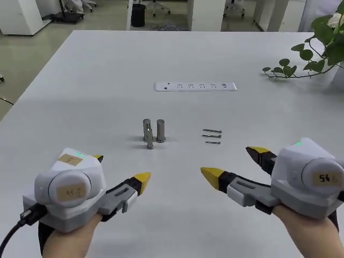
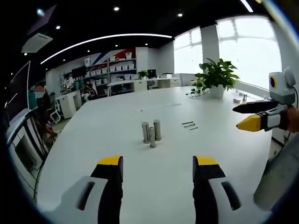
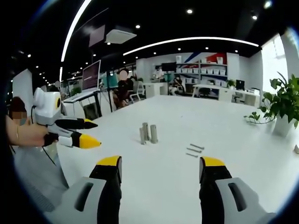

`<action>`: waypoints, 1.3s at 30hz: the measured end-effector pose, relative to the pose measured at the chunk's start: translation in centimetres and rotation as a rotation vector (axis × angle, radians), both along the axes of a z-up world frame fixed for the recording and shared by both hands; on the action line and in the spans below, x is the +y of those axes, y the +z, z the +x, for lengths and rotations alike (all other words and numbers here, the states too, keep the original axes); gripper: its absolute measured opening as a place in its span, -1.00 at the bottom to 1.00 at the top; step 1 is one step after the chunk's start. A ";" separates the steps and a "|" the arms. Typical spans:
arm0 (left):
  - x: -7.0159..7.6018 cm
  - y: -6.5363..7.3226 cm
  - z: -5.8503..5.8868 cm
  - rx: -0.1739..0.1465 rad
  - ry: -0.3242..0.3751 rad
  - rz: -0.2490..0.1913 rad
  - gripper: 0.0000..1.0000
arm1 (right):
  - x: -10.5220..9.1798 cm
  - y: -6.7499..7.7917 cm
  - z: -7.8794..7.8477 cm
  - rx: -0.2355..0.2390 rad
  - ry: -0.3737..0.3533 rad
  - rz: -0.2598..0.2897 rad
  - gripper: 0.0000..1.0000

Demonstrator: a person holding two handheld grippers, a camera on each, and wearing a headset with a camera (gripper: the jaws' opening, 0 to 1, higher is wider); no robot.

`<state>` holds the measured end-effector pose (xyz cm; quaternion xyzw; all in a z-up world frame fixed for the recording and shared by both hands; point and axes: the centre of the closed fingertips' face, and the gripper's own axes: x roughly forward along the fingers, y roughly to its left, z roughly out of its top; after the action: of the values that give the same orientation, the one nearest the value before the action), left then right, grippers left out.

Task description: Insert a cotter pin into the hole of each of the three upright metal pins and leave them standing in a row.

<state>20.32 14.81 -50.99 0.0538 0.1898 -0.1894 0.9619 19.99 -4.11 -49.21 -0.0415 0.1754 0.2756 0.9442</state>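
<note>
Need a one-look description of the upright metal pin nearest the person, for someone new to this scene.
On the white table, on the person's side of the white power strip, three upright metal pins stand clustered to the left of three cotter pins lying flat. The front pin is the one you want: it stands alone ahead of the other two, closest to the near table edge.

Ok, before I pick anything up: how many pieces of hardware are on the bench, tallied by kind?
upright metal pins: 3
cotter pins: 3
Total: 6
</note>
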 end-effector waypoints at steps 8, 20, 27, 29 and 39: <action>-0.5 -1.3 3.4 0.035 -0.033 -0.046 -0.14 | 0.2 -0.5 0.3 0.040 0.039 -0.004 0.08; -1.6 -3.1 7.5 0.013 -0.105 -0.016 -0.43 | 1.1 -1.5 0.7 0.067 0.069 0.014 -0.01; -2.5 -4.2 9.6 0.006 -0.163 0.011 -0.56 | 1.1 -1.6 1.0 0.070 0.056 0.023 -0.07; -2.9 -4.5 10.1 0.002 -0.183 0.019 -0.55 | 1.1 -1.6 1.1 0.066 0.052 0.019 -0.07; -4.2 -5.8 12.3 0.009 -0.219 -0.003 -0.63 | 1.0 -2.2 1.4 0.082 0.034 0.035 -0.09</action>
<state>32.61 10.57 -56.77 0.0721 0.1870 -0.2937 0.9347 21.37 -3.10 -51.39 -0.0166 0.2085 0.2961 0.9320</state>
